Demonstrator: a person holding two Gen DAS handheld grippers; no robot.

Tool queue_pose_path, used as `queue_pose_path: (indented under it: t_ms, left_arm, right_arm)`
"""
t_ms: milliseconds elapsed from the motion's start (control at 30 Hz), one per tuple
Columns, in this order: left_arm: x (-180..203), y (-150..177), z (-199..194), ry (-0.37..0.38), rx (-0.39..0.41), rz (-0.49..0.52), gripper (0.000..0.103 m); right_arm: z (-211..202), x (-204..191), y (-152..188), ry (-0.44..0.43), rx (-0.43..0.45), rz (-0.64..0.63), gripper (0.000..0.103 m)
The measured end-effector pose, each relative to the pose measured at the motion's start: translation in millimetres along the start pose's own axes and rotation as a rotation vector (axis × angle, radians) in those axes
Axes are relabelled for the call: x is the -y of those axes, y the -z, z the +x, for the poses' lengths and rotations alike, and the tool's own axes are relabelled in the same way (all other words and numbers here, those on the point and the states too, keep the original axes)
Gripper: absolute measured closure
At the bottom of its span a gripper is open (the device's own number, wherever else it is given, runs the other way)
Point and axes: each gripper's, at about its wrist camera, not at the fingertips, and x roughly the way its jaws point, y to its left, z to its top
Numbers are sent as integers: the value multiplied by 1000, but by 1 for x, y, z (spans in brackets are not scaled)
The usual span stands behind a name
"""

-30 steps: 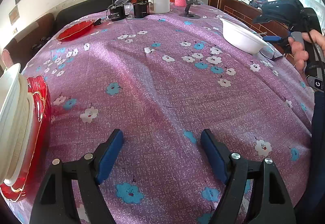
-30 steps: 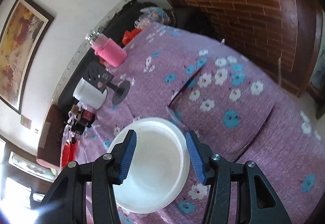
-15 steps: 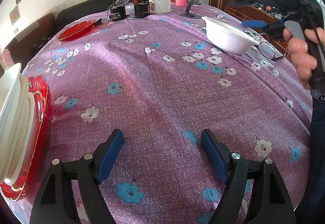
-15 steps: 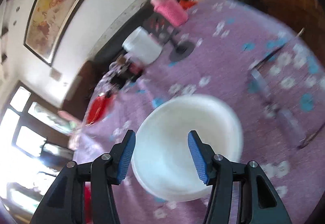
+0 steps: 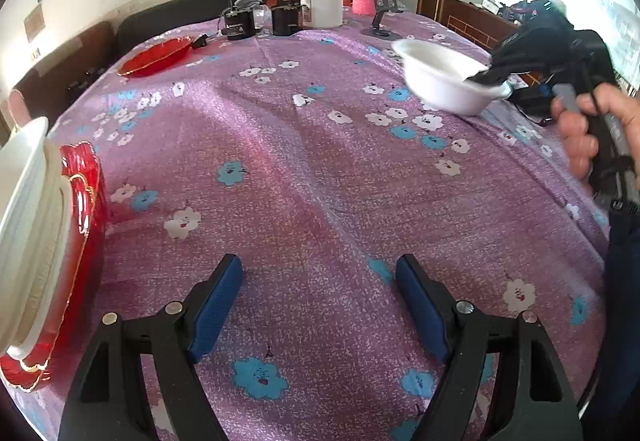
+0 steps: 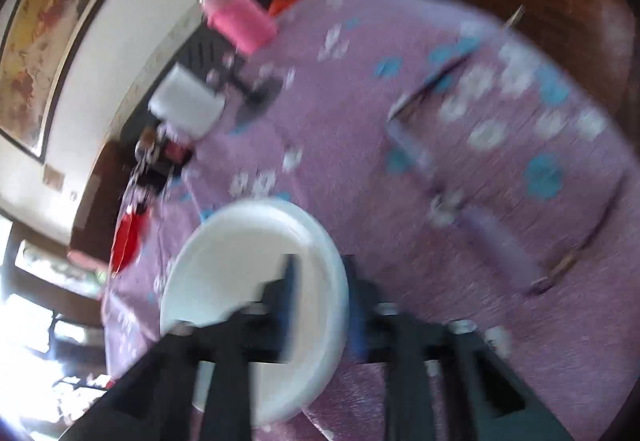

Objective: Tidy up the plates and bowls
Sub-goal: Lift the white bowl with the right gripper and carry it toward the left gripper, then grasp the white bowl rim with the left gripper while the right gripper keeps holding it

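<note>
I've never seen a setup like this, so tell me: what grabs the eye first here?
The purple flowered tablecloth fills nearly everything. At far right, a hand-held black right gripper has just closed its jaws on the rim of a white plastic bowl. At the left edge, white bowls stacked on a red glass plate stand out, with another red glass dish farther back.

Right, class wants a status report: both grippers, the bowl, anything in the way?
Right gripper shut on white bowl rim, one finger inside, one outside. Left gripper open, empty, over the tablecloth. Nothing blocking; stacked white bowls on red plate far left.
</note>
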Motion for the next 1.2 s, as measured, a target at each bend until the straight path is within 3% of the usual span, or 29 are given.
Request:
queue_pose_path:
  t_ms: [233, 367, 433, 500, 633, 700, 767, 833, 900, 1033, 1133, 1200]
  left_arm:
    - [-18, -6, -9, 51, 17, -113, 24]
    - [-17, -16, -20, 2, 68, -95, 24]
    - [-20, -22, -21, 31, 69, -120, 24]
    - [-23, -29, -16, 43, 57, -136, 24]
    - [-28, -44, -8, 30, 66, -172, 24]
    - [-33, -53, 0, 45, 68, -201, 26]
    - [-37, -61, 12, 73, 43, -236, 38]
    - [-38, -65, 19, 100, 31, -249, 59]
    - [-33, -69, 30, 103, 22, -228, 69]
    - [-29, -70, 37, 138, 52, -214, 82]
    - [-29, -69, 33, 105, 76, -201, 82]
    - [-38, -67, 27, 107, 91, -228, 83]
  right_arm:
    - [18, -46, 32, -153, -128, -166, 96]
    - [25, -76, 55, -124, -179, -317, 95]
    - [29, -86, 64, -125, -216, -375, 93]
    - [23, -91, 67, -122, -191, -393, 92]
    - [5, -90, 66, -153, -126, -393, 65]
    - [2, -91, 64, -138, -110, -396, 65]
    - [-2, -87, 64, -125, -106, -387, 65]
    - [6, -87, 59, -120, -110, -382, 65]
    - [5, -88, 56, -95, -102, -384, 65]
    - [10, -93, 60, -88, -117, -406, 90]
    - [9, -101, 67, -71, -92, -446, 91]
    - [6, -105, 70, -123, -86, -455, 91]
